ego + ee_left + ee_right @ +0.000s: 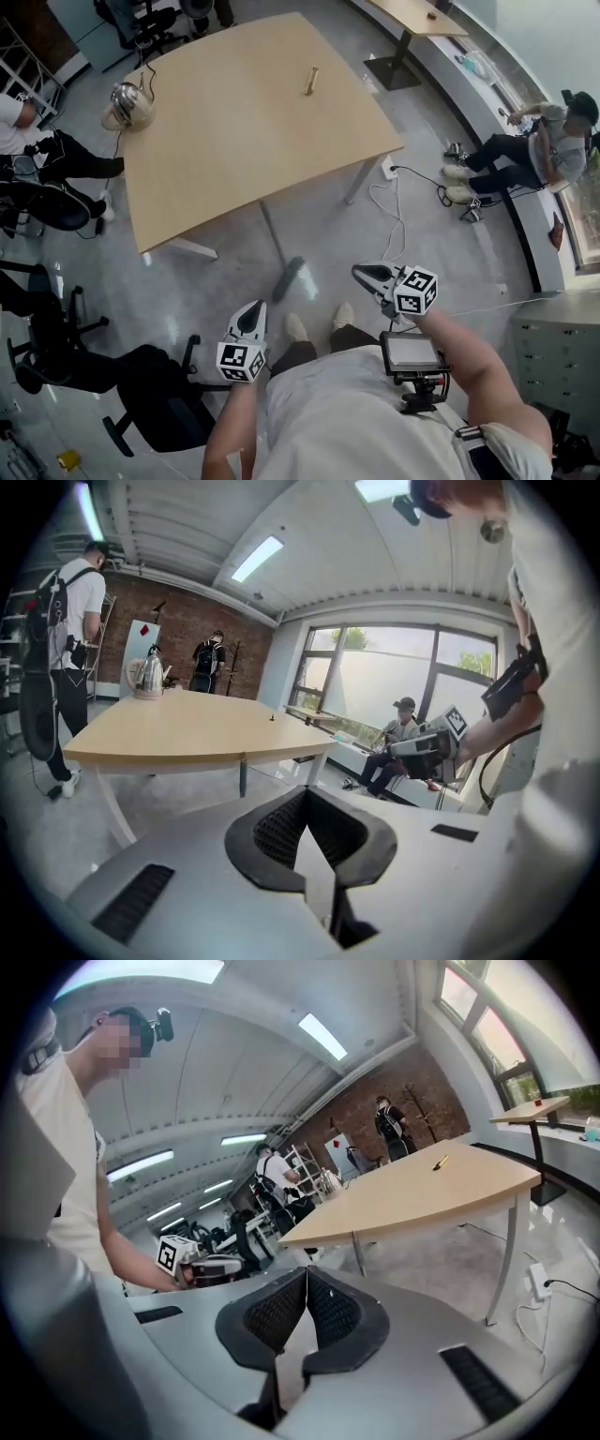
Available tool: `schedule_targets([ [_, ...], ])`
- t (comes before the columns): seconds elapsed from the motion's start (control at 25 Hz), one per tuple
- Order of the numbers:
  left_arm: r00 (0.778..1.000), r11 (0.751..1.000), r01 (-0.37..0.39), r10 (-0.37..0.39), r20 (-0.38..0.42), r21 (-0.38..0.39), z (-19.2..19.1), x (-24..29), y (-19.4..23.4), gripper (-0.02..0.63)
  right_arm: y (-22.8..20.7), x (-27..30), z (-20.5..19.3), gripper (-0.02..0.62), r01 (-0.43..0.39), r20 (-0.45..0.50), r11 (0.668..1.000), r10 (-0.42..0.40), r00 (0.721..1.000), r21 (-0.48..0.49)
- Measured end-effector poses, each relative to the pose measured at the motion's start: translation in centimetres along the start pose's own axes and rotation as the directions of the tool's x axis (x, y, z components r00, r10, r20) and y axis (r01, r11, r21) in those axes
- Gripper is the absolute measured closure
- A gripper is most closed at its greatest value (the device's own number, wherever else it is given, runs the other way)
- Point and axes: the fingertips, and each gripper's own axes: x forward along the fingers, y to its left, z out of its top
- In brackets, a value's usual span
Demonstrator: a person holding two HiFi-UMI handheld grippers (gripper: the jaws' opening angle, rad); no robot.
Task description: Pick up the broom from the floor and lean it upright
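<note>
The broom (pixel 286 272) has a thin grey handle and a dark bristle head. In the head view its head rests on the floor just ahead of my shoes, and its handle runs up to the near edge of the wooden table (pixel 234 122). Whether the handle touches the edge I cannot tell. My left gripper (pixel 257 307) is held up left of the broom head, shut and empty. My right gripper (pixel 360 272) is to the right of it, also shut and empty. In the gripper views the left gripper's pads (pixel 281 822) and the right gripper's pads (pixel 281 1312) meet with nothing between them.
A metal kettle (pixel 127 103) and a small brass object (pixel 309 82) stand on the table. A black office chair (pixel 155 394) is close on my left. White cables (pixel 394 202) lie on the floor to the right. A person sits by the window (pixel 534 150). A grey cabinet (pixel 562 347) stands at right.
</note>
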Motion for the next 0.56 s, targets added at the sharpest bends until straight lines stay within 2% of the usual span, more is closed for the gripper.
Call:
schedule_targets([
  [0.32,1.000,0.999,0.019,-0.019,0.024,0.028,1.7,-1.8,-0.6,0.598,3.1,0.5,2.0,0.577,0.039,0.108,0.999,-0.036,0.994,-0.032],
  [0.56,0.999,0.999,0.030,-0.031,0.023,0.026,2.5,-1.2,-1.1,0.598,2.9,-0.1,3.9,0.577,0.059,0.140,0.998,-0.053,0.989,-0.039],
])
